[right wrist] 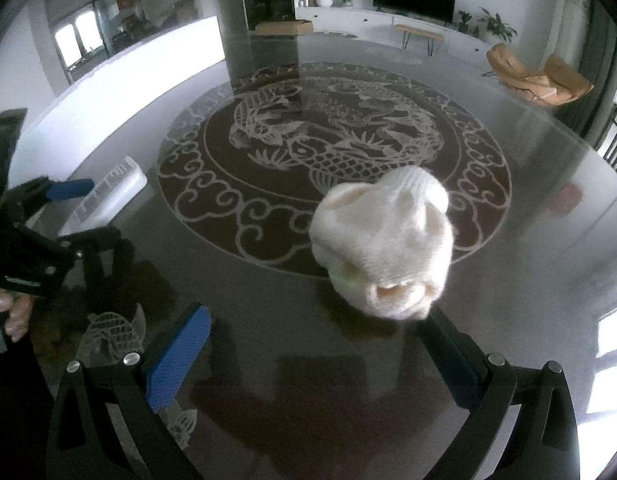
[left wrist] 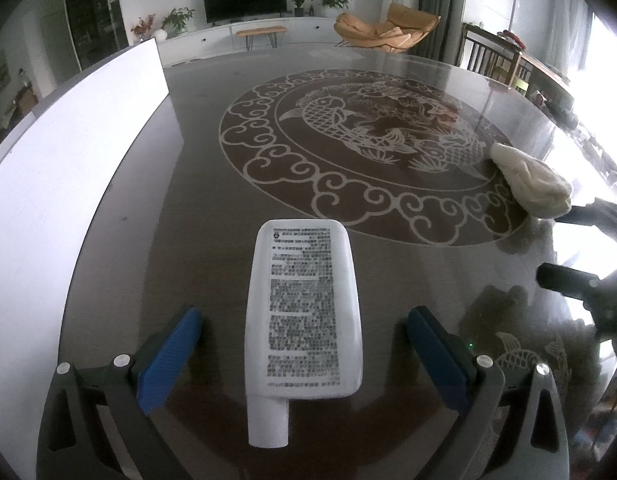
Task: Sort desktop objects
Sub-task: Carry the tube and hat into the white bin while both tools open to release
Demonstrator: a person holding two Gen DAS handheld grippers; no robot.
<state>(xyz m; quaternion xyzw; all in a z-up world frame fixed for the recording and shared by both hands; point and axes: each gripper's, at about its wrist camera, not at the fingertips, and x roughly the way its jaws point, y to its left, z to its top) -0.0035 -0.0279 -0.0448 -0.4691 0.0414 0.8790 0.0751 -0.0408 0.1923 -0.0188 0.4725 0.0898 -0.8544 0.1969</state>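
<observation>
Straddling a white tube (left wrist: 304, 312) without touching it, the left gripper (left wrist: 304, 344) holds its blue fingers (left wrist: 168, 356) spread wide on the glass-topped bench (left wrist: 196, 184). The right gripper (right wrist: 312, 356), equally released, hovers just behind a cream knitted bundle (right wrist: 384, 244) lying on the fish medallion (right wrist: 332, 152).

left gripper (left wrist: 304, 344) with textured blue pads, dark grey linkages, silver screws, right gripper (right wrist: 320, 356) black-framed, matching
</observation>
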